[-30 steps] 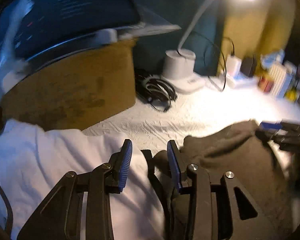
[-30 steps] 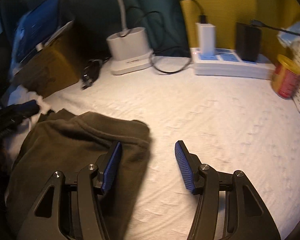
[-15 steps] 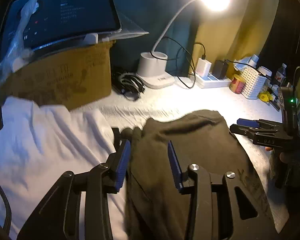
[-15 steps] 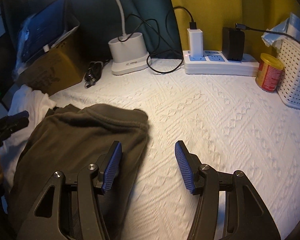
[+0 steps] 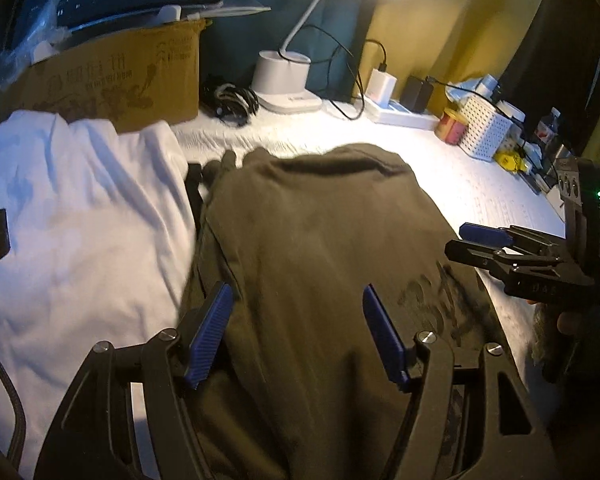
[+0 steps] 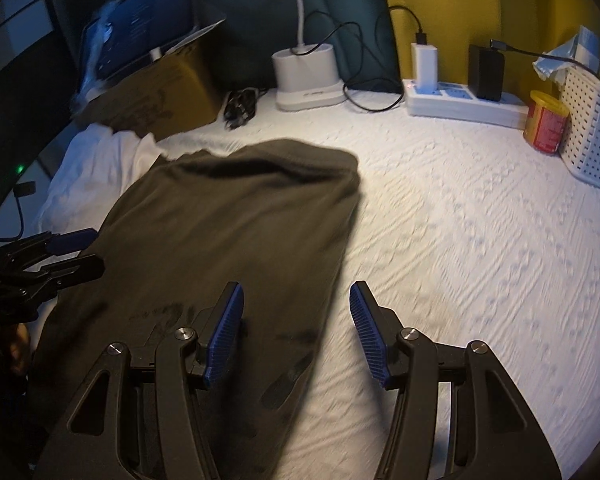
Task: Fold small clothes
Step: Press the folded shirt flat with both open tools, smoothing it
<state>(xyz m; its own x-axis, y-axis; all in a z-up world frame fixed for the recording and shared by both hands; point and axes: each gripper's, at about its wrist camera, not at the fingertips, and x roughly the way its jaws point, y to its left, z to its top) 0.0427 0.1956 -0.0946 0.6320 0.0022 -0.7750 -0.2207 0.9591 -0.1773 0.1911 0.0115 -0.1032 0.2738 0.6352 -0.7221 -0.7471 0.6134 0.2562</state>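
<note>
A dark olive garment point(image 5: 320, 248) point(image 6: 228, 232) lies spread on the white textured cover, with a dark print near its lower edge. My left gripper point(image 5: 296, 328) hovers over the garment's left part; its jaws are opening and the pads press on nothing. My right gripper point(image 6: 296, 328) stands open above the garment's right edge, its left finger point(image 6: 224, 332) over cloth and the right one over the cover. The right gripper point(image 5: 500, 248) also shows at the right of the left wrist view, and the left gripper point(image 6: 56, 256) at the left of the right wrist view.
A white garment point(image 5: 72, 220) lies left of the olive one. Behind it stands a cardboard box point(image 5: 112, 80) with a tablet on top. At the back are a lamp base point(image 6: 306, 76), a power strip point(image 6: 460, 100), a red tin point(image 6: 546, 122), a white perforated basket point(image 6: 592, 132) and coiled cables point(image 5: 230, 98).
Both grippers drew back toward the near edge, so more of the olive garment shows. The left jaws spread wider apart. The right jaws kept their width.
</note>
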